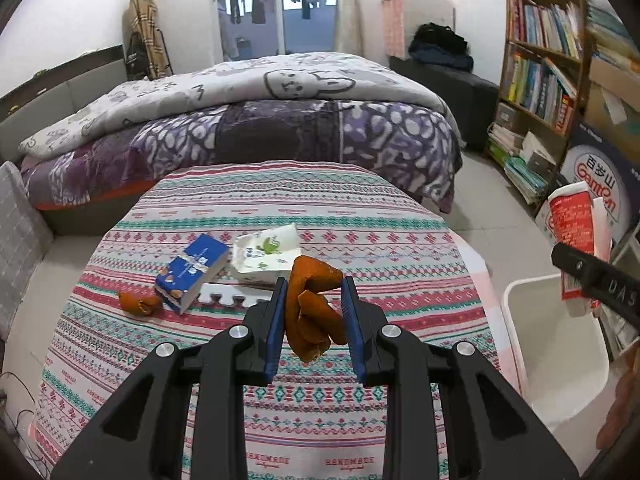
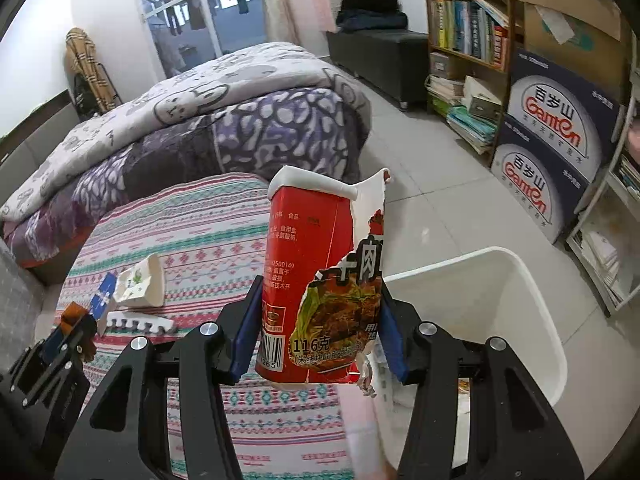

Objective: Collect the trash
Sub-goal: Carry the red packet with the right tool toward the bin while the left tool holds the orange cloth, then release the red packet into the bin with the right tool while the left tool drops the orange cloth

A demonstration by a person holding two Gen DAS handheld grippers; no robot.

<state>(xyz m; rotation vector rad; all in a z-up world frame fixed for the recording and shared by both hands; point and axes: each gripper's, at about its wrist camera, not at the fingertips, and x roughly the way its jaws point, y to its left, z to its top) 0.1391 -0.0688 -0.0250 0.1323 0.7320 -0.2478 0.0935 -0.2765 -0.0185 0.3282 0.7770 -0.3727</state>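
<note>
My left gripper (image 1: 314, 308) is shut on an orange peel (image 1: 310, 312) and holds it above the patterned tablecloth (image 1: 280, 400). My right gripper (image 2: 316, 328) is shut on a torn red noodle cup (image 2: 320, 280), held beside the rim of the white bin (image 2: 500, 304). The cup also shows in the left wrist view (image 1: 572, 232), above the bin (image 1: 560, 344). On the table lie a blue box (image 1: 192, 270), a white crumpled carton (image 1: 266, 254), a second orange peel (image 1: 138, 302) and a white foam strip (image 1: 232, 298).
A bed with a purple quilt (image 1: 248, 128) stands behind the table. A bookshelf (image 1: 540, 72) and stacked water boxes (image 2: 560, 152) line the right wall. Tiled floor (image 2: 440, 184) lies between bed and shelf.
</note>
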